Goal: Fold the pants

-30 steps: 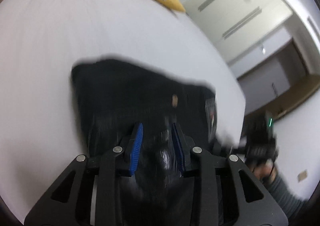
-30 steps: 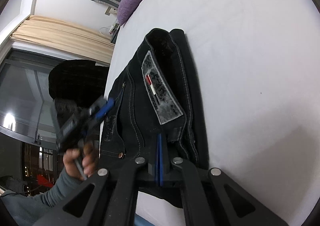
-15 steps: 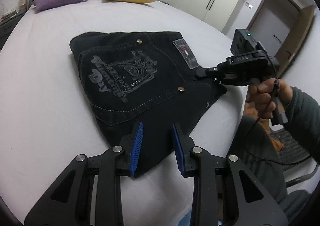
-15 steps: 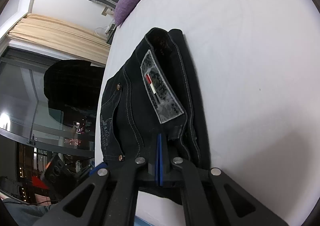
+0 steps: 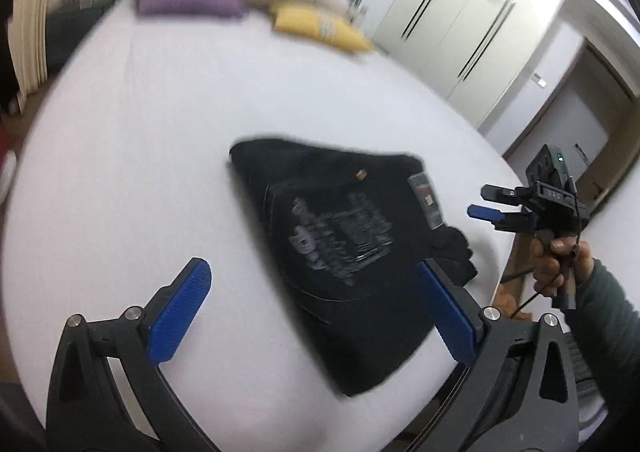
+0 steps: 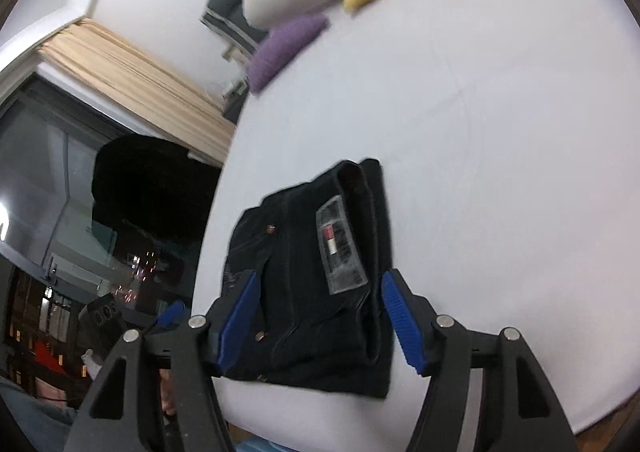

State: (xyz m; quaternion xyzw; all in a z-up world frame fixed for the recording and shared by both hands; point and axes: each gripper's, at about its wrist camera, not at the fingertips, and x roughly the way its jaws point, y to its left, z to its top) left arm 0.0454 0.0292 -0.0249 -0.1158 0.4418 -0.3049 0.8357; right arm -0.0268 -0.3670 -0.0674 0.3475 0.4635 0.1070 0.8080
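Folded black denim pants [image 5: 340, 252] lie flat near the edge of the white-sheeted bed [image 5: 160, 131]. The left gripper [image 5: 316, 312] hangs above them, jaws opening wide, nothing held. The right gripper [image 6: 320, 316] is opening too, blue pads clear of the fabric.

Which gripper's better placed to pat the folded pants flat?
Right, probably. The right gripper hangs just above the pants, its opening jaws clear of them. The left gripper sits farther back over the bed, jaws also opening.
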